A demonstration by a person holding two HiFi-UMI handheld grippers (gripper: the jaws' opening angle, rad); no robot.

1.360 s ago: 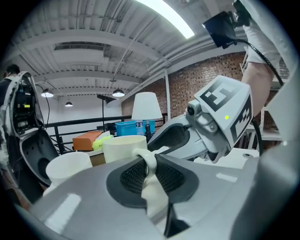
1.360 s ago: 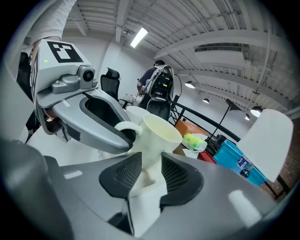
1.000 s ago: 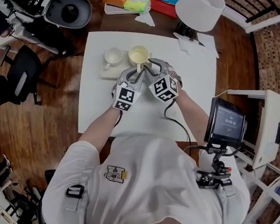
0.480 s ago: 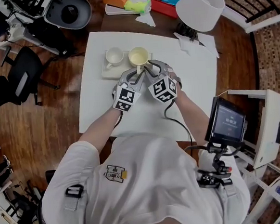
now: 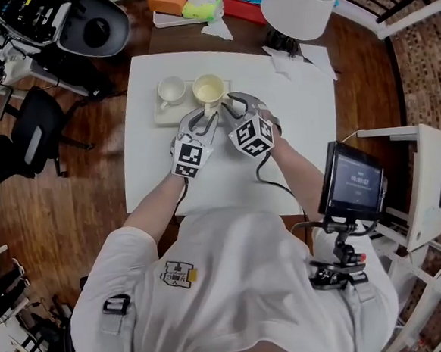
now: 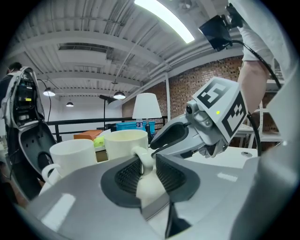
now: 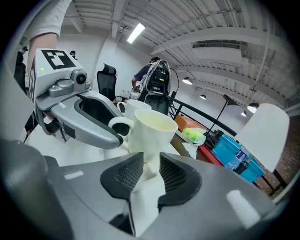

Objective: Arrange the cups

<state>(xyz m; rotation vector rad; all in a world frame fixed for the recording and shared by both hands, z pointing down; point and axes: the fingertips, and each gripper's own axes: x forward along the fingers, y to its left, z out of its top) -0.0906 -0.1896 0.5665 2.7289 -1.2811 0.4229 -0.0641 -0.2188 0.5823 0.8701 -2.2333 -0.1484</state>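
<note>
White table point(image 5: 308, 126), with a tray point(image 5: 164, 116) at its far side. Left gripper point(image 5: 203, 116): jaws have just been opening and stand parted, with the handle of the cream cup point(image 5: 208, 91) between them. Right gripper point(image 5: 235, 102): jaws narrowly parted, the same cup just beyond their tips. A white cup point(image 5: 171, 89) stands to the left of both grippers.

Both arms out ahead of me, my left forearm point(image 5: 156, 205) and my right forearm point(image 5: 300, 171) converging toward each other.

My left gripper point(image 5: 205, 113): points only slightly downward. Jaws have just been opening. The cup handle point(image 6: 143, 158) stands between the pads, which look to be off it (a thin gap shows on either side).

My right gripper point(image 5: 231, 101): tipped down more steeply and angled in toward the left one. Jaws part-way apart, nothing pinched that I can see. The two sets of tips sit close together.
</note>
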